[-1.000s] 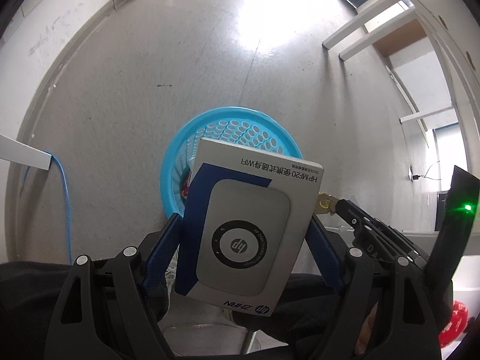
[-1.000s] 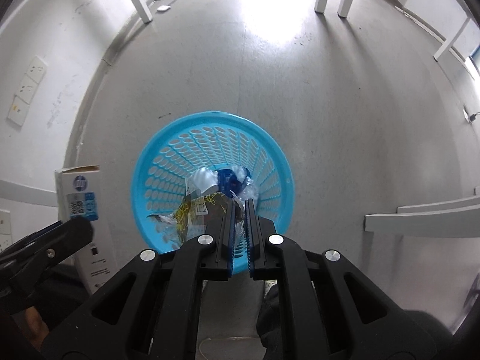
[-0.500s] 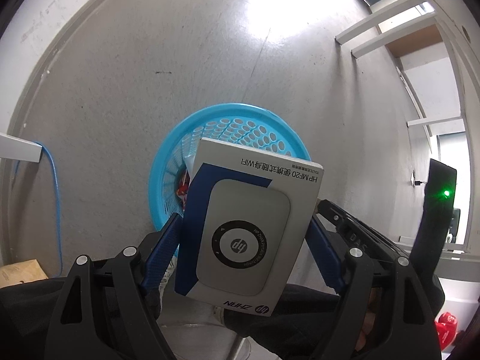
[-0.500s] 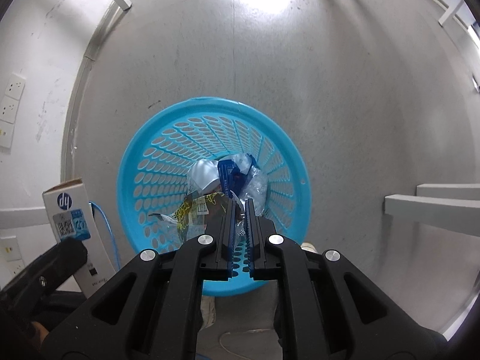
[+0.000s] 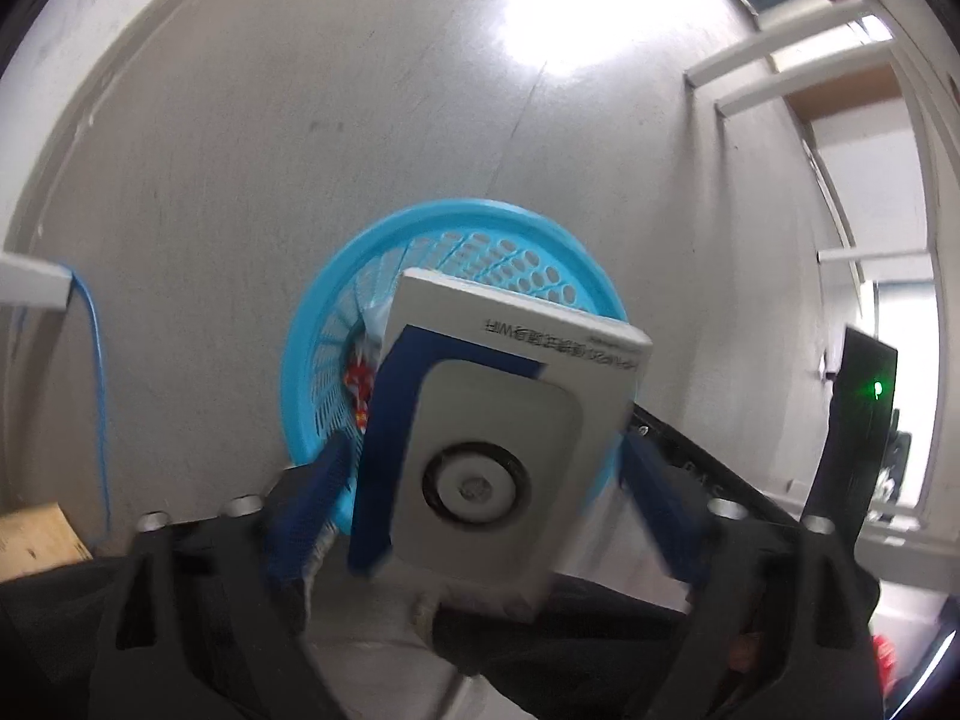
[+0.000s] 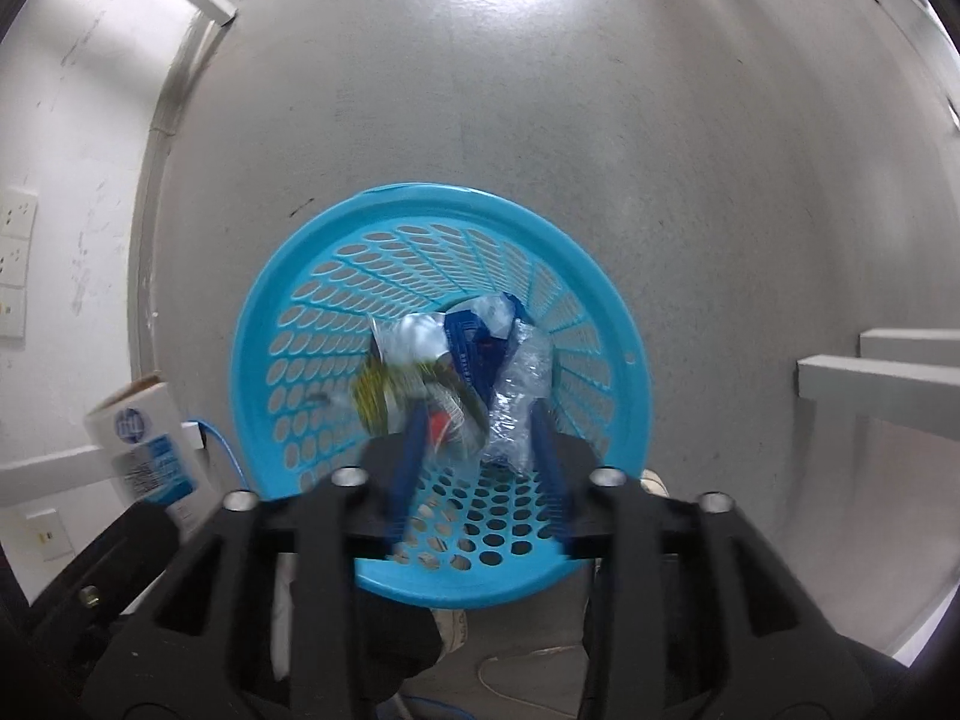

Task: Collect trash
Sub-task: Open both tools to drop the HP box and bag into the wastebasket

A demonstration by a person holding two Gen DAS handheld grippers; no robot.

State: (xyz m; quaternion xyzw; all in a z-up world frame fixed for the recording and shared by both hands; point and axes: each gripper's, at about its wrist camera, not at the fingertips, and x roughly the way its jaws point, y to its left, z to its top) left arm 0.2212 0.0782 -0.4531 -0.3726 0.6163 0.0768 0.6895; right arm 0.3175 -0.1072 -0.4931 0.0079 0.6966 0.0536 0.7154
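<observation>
On the grey floor [image 6: 690, 138], near the left wall, stands one blue basket [image 6: 282, 324] already holding a small heap of wrappers [image 6: 462, 360]. Over its near rim hangs one white-and-blue box [image 5: 480, 438], blurred, between the spread blue fingers of the left gripper [image 5: 480, 480], whose jaws have just been opening; both pads stand clear of its sides, so the box looks let go. For a clean drop I would keep that gripper centred above the basket mouth until the box falls past the rim. One right gripper [image 6: 474, 456] points down into the basket; its jaws have just been parting, with nothing pinched between them, only wrappers lying below.
</observation>
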